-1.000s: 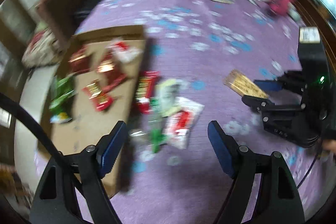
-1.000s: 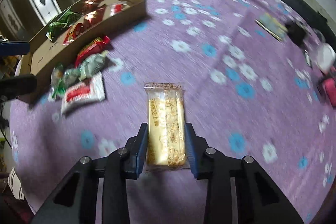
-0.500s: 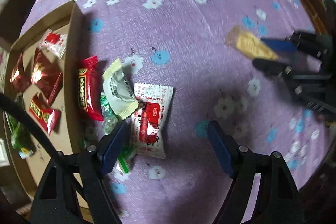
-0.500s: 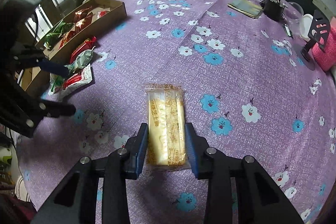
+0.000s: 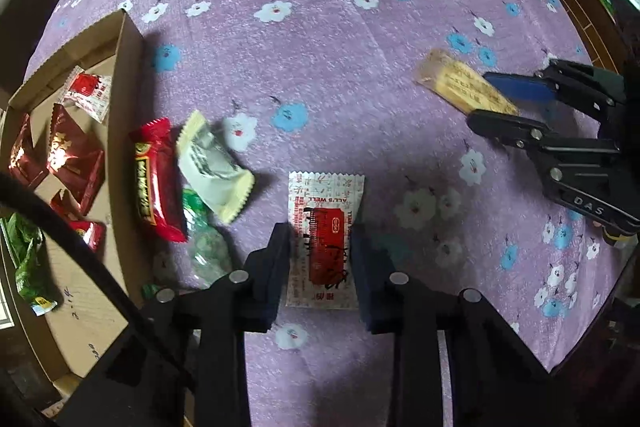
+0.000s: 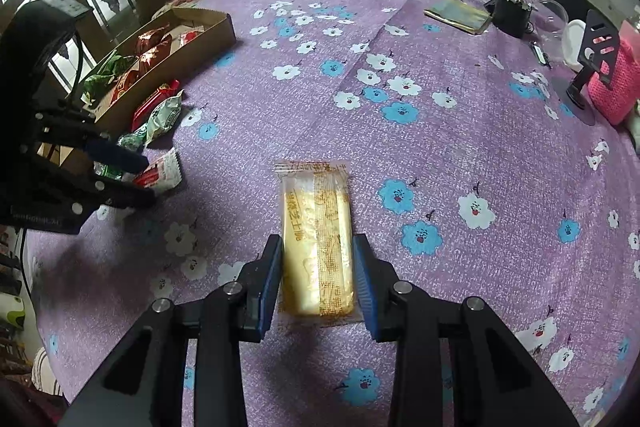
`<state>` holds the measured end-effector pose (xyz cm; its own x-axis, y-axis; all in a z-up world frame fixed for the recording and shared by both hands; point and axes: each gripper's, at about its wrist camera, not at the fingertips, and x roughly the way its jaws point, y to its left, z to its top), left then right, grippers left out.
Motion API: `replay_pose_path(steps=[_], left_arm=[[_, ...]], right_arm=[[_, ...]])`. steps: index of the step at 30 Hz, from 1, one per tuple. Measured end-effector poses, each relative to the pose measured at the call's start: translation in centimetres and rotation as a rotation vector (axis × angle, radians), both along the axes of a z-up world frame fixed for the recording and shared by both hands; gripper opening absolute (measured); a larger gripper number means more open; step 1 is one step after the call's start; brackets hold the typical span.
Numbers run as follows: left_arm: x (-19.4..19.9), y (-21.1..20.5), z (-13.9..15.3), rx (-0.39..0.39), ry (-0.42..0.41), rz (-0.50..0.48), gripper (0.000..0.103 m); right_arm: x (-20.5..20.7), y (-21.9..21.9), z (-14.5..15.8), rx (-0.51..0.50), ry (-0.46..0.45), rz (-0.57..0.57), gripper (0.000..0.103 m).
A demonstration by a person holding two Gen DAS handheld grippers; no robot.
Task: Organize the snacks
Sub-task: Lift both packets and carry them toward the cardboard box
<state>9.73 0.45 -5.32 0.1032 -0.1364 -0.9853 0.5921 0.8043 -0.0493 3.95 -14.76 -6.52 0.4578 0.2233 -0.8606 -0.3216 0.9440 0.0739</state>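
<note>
On the purple flowered cloth lies a white-and-red snack packet. My left gripper points straight down over it, its jaws closing with the pads against the packet's two long edges. The right wrist view shows that gripper and packet at the left. My right gripper is shut on a yellow biscuit packet, held above the cloth; the left wrist view shows both at the right. A cardboard box at the left holds several red and green snacks.
Beside the box wall lie a red bar, a pale crumpled packet and green sweets. At the table's far side are a booklet, a black stand and a pink knitted holder.
My left gripper came down over the loose snacks and its wide jaws closed onto the white-and-red packet. The right gripper kept its hold on the yellow packet and shifted a little.
</note>
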Motion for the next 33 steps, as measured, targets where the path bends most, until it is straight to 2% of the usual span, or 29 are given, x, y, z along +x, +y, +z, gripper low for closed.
replay_pose_path(steps=[3,10,13,18,24,33], left_arm=[[-1.4,-0.6,0.0,-0.003,-0.011,0.003,0.033],[-3.8,-0.7,-0.1,-0.061,-0.025,0.147,0.032],[-5.5,-0.3,-0.1,-0.083,-0.051,0.183,0.032],[-7.1,0.7,-0.3,-0.121,-0.050,0.220,0.032],[-7.9,0.8,-0.6,-0.109,-0.069,0.240,0.032],[-8.8,0.3,-0.9,-0.104,-0.152,0.305,0.033]], right_arm=[[-0.4,0.0,0.0,-0.009,-0.006,-0.006,0.034],[-2.1,-1.0,0.2,0.009,-0.005,-0.070,0.034],[-3.0,-1.2,0.3,0.010,-0.001,-0.086,0.034],[-4.3,-1.1,0.2,-0.013,0.000,-0.102,0.034],[-4.2,-0.7,0.1,-0.040,-0.007,-0.123,0.034],[-4.2,0.1,0.1,-0.099,-0.021,-0.133,0.034]])
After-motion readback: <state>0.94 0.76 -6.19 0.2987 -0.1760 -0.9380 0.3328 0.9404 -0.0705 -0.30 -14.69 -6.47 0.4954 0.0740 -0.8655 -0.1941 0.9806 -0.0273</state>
